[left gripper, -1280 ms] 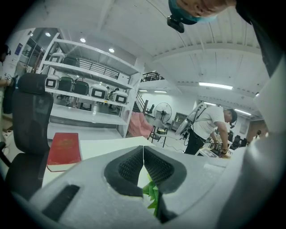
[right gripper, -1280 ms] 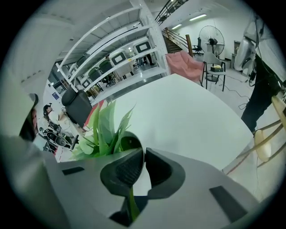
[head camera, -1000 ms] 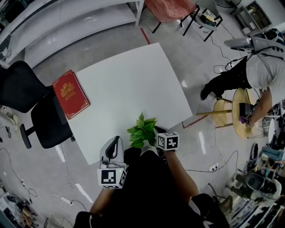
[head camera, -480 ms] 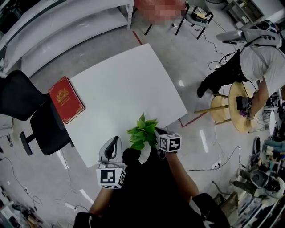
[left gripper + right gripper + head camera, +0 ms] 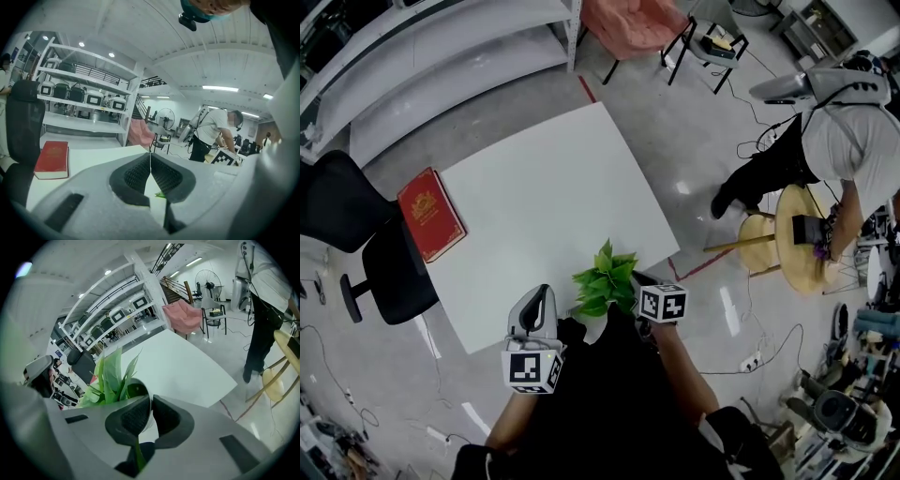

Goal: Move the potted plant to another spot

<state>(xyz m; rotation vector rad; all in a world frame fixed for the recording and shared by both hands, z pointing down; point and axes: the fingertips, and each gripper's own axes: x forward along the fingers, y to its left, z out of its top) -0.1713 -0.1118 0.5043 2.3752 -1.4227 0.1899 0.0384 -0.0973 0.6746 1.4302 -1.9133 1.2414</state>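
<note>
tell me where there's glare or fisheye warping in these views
Head view: bright glare spots on the glossy floor right of the table. Left gripper view: dark round vignette, ceiling strip light blown out. Right gripper view: heavy fisheye curving the shelving; potted plant leaves soft.

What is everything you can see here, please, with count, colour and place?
table: one, white, centre.
potted plant: one, green leaves in a white pot, at the table's near edge.
book: one, red, on the table's left edge.
office chair: one, black, left of the table.
shelving: one, white, far side.
bystander: one, white shirt, far right.
left gripper: one, grey, jaws together, empty.
right gripper: one, grey, shut on the potted plant's rim.
</note>
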